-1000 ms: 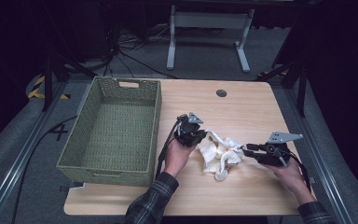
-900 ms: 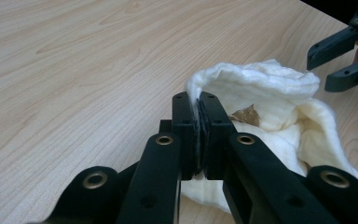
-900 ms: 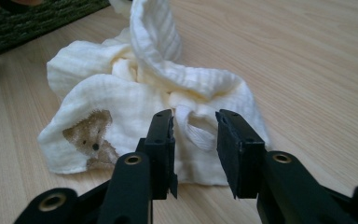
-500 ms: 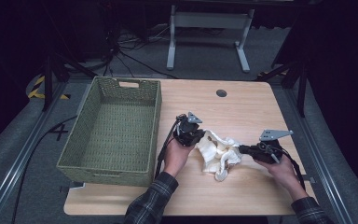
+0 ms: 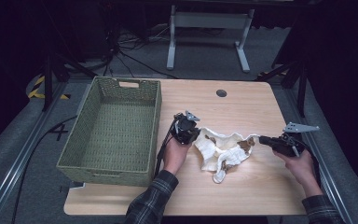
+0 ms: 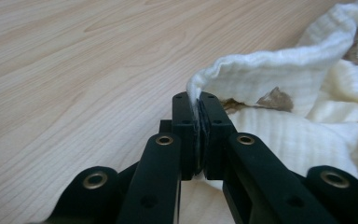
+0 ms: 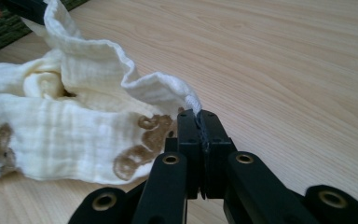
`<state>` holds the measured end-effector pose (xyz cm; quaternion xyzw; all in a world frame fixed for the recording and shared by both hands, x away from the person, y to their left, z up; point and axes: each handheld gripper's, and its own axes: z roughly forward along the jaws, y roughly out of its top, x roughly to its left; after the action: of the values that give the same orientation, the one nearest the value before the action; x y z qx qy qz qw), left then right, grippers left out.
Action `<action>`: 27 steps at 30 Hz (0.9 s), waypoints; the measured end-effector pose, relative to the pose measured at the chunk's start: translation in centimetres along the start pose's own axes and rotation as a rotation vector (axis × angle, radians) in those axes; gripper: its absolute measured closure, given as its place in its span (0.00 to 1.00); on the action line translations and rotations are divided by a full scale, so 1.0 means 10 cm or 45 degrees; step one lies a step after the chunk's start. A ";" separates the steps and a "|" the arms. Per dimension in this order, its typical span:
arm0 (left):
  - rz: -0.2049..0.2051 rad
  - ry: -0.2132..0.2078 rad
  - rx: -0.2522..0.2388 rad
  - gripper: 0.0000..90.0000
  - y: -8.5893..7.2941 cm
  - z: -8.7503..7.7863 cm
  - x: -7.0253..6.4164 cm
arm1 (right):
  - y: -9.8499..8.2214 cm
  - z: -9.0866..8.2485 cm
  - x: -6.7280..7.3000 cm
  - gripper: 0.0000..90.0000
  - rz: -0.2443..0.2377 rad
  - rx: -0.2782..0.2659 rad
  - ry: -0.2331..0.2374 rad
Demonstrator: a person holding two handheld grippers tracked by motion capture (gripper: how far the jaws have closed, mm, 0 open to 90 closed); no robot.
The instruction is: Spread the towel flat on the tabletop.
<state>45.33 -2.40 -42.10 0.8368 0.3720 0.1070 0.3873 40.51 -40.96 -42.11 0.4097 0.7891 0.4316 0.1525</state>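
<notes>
Lying crumpled on the wooden table (image 5: 242, 107) right of the green woven basket (image 5: 112, 130), the cream cloth (image 5: 223, 151) stretched between both tools in the high view. Left gripper view: the left gripper (image 6: 199, 114) was clamped on a cloth edge. Right gripper view: the right gripper (image 7: 200, 128) pinched a hem corner, its jaws having just closed.
</notes>
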 end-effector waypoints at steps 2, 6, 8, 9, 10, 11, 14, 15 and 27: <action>-0.029 0.023 0.020 0.96 -0.01 0.06 0.04 | -0.03 0.02 -0.06 0.99 0.014 0.026 -0.027; -0.040 0.053 0.053 0.95 -0.04 0.11 0.09 | -0.06 0.04 -0.11 0.99 0.029 0.062 -0.066; -0.056 0.070 0.054 0.90 -0.05 0.13 0.10 | -0.08 0.05 -0.13 0.99 0.038 0.079 -0.084; -0.062 0.075 0.047 0.86 -0.06 0.13 0.10 | -0.08 0.05 -0.14 0.96 0.039 0.075 -0.085; -0.058 0.081 0.048 0.83 -0.05 0.12 0.10 | -0.08 0.05 -0.14 0.90 0.043 0.069 -0.088; -0.050 0.090 0.034 0.79 -0.05 0.11 0.10 | -0.08 0.04 -0.13 0.87 0.045 0.059 -0.086; -0.049 0.057 0.005 0.75 -0.04 0.05 0.06 | -0.06 0.01 -0.11 0.81 0.039 0.036 -0.085; -0.025 0.039 0.002 0.74 -0.03 0.01 0.05 | -0.05 0.01 -0.10 0.80 0.036 0.026 -0.079; 0.116 -0.147 -0.057 0.70 -0.13 -0.26 -0.29 | 0.00 0.02 0.26 0.80 -0.053 0.049 0.094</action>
<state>41.33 -2.39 -40.98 0.8489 0.3080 0.0844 0.4212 39.01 -38.80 -41.95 0.3797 0.8107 0.4279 0.1245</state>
